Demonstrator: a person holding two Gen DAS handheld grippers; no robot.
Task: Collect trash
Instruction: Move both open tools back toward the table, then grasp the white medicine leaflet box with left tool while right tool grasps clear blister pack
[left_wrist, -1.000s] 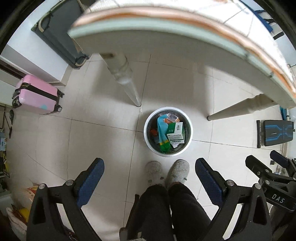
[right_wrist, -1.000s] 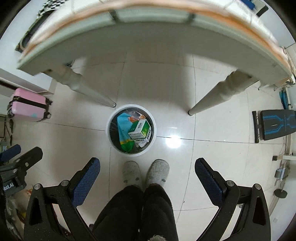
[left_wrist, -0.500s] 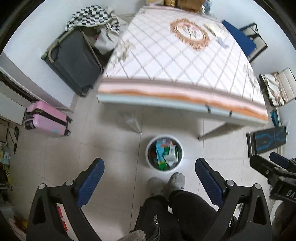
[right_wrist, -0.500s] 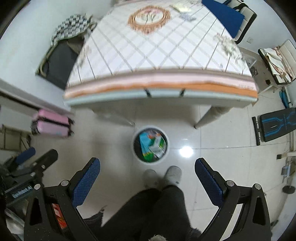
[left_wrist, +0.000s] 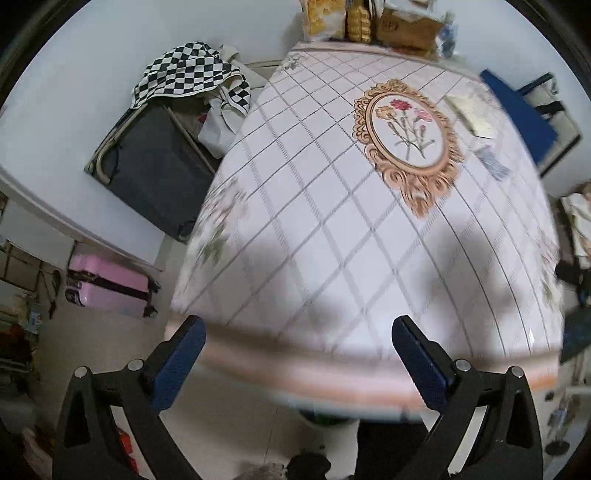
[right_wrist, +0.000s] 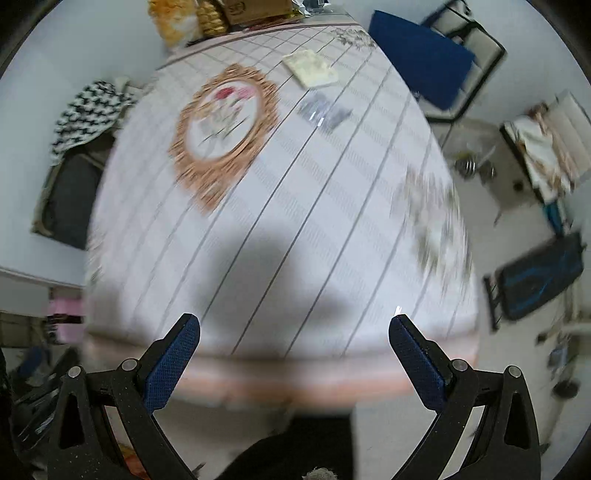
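Both grippers hang over the near edge of a table (left_wrist: 332, 240) with a white checked cloth, which also shows in the right wrist view (right_wrist: 295, 221). My left gripper (left_wrist: 297, 328) is open and empty. My right gripper (right_wrist: 294, 326) is open and empty. Far across the table lie a pale flat wrapper (left_wrist: 471, 114) and a small bluish-grey crumpled piece (left_wrist: 493, 164); they also show in the right wrist view as the wrapper (right_wrist: 310, 68) and the grey piece (right_wrist: 325, 110). Only a sliver of the trash bin (left_wrist: 325, 419) shows under the table edge.
Snack bags and a cardboard box (left_wrist: 369, 18) stand at the table's far end. A blue chair (right_wrist: 421, 55) is at the far right. A dark suitcase (left_wrist: 155, 166) with a checkered cloth and a pink suitcase (left_wrist: 107, 286) are left of the table.
Both grippers have risen from floor level over the trash bin to above the table top. The bin has slid out of view under the table edge. Both stayed open.
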